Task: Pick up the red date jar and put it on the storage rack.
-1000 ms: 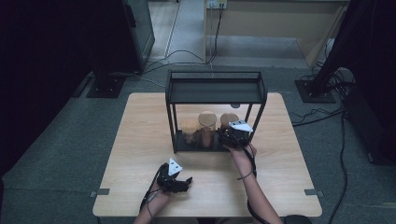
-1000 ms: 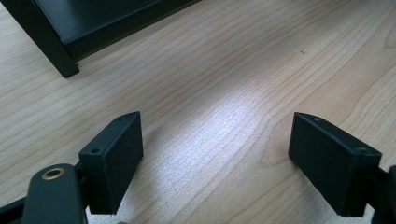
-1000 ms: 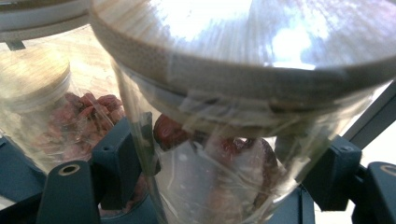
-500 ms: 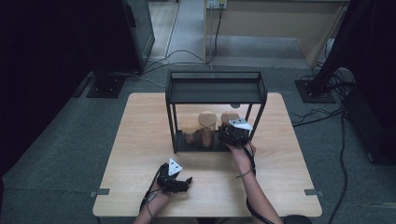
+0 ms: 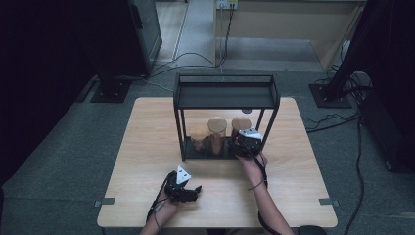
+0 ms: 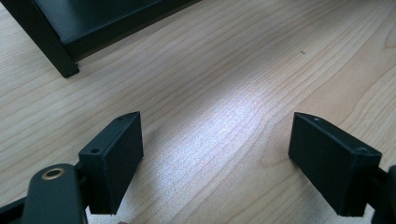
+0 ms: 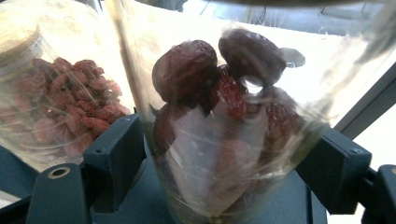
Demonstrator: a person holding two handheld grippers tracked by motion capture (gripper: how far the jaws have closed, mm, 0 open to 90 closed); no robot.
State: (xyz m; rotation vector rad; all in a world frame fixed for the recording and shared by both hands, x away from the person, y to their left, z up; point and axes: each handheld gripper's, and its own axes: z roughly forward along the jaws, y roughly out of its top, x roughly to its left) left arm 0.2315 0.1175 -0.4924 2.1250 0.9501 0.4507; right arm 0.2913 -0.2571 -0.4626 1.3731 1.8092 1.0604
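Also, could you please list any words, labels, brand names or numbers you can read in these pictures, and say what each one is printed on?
None can be read.
The jar between the right hand-held gripper jaws is clear, with no label showing.
The neighbouring jar shows no print either.
The black shelf, the table and the left hand-held gripper carry no visible writing.

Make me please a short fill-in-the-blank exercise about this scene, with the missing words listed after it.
1. The black rack stands on a table made of ____.
2. The right gripper has its jaws around a clear jar of dark red ____.
3. The left gripper is open and holds ____.

Missing words: wood; fruit; nothing
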